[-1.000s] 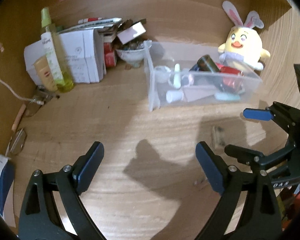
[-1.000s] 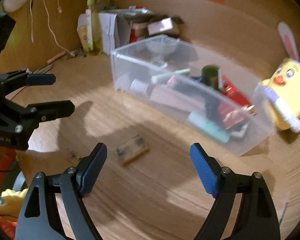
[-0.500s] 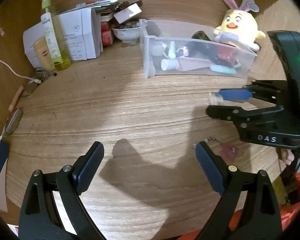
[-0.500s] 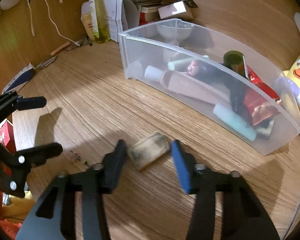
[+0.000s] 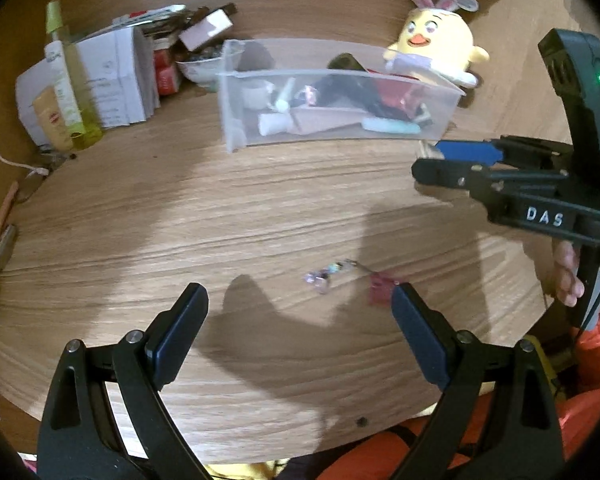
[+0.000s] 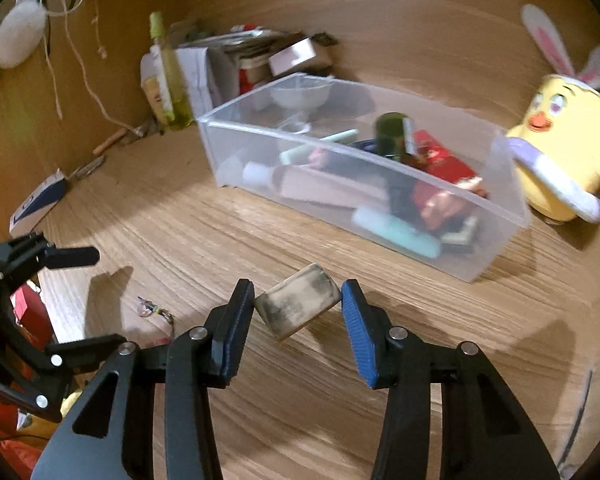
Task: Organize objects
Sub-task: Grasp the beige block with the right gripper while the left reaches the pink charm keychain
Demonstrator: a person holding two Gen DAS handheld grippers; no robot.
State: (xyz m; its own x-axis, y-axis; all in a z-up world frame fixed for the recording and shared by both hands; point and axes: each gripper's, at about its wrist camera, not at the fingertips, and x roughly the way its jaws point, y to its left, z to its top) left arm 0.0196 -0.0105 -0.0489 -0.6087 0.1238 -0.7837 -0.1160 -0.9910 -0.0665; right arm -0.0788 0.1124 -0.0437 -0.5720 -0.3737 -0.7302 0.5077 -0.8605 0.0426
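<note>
A smudged eraser (image 6: pixel 298 305), or so it seems through the blur, is clamped end to end by the right tool (image 6: pixel 298 309), lifted just off the tabletop (image 6: pixel 180 232) near the clear bin (image 6: pixel 496 240). Light and slightly rubbery, it should be held securely. The left tool (image 5: pixel 300 320) is spread wide, empty.

White letters "DAS" stand on the black body of the right gripper (image 5: pixel 456 160), at the right edge of the left wrist view. Print on the bottles and boxes at upper left is too blurred to read.
</note>
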